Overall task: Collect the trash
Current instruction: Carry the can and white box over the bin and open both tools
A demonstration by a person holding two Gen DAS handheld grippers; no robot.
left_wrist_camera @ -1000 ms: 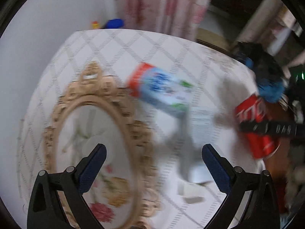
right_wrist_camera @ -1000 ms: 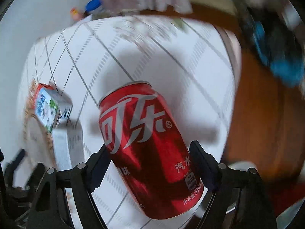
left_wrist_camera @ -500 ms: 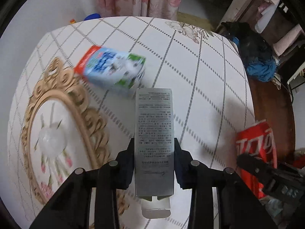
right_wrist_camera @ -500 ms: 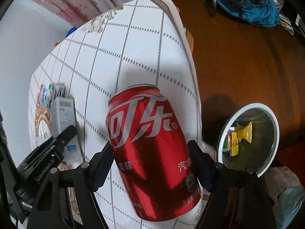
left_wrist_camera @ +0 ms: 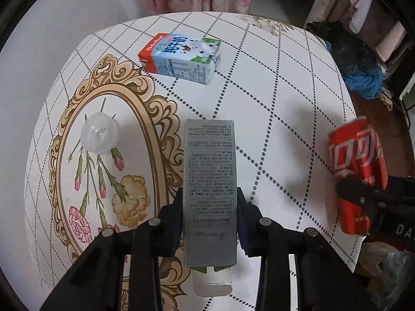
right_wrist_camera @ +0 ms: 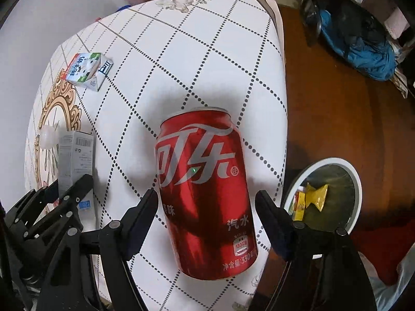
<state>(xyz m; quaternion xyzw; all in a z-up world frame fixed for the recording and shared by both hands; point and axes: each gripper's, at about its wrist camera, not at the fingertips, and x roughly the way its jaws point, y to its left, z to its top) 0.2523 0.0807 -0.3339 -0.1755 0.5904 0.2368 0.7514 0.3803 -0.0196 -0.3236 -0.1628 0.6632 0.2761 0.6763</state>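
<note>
I'm working across the table [left_wrist_camera: 298, 83] from left to right. At the far left a clear plastic ball [left_wrist_camera: 98, 132] is sitting on the printed oval, untouched. Beyond it, at the far side, the milk carton [left_wrist_camera: 181, 58] is lying on its side, long axis running left to right, red end to the left; it is still waiting to be collected.

My left gripper [left_wrist_camera: 210, 220] is pinching the grey box [left_wrist_camera: 209, 181] across its narrow width, pads pressed on both long sides. The box's long axis is running near to far, straight along the fingers, open flap end nearest me. I can't tell whether it is already clear of the cloth.

To the right, my right gripper [right_wrist_camera: 207, 217] has just been narrowing around the red can [right_wrist_camera: 205, 189], and I'm still seeing slim gaps beside both pads, so I'm judging it not yet squeezed. The can is lying near the table's right edge, long axis near to far, top rim pointing away.

Furthest right, the white-rimmed bin [right_wrist_camera: 356, 181] is standing on the floor, already holding yellow wrappers [right_wrist_camera: 312, 197]; three pieces are still left
</note>
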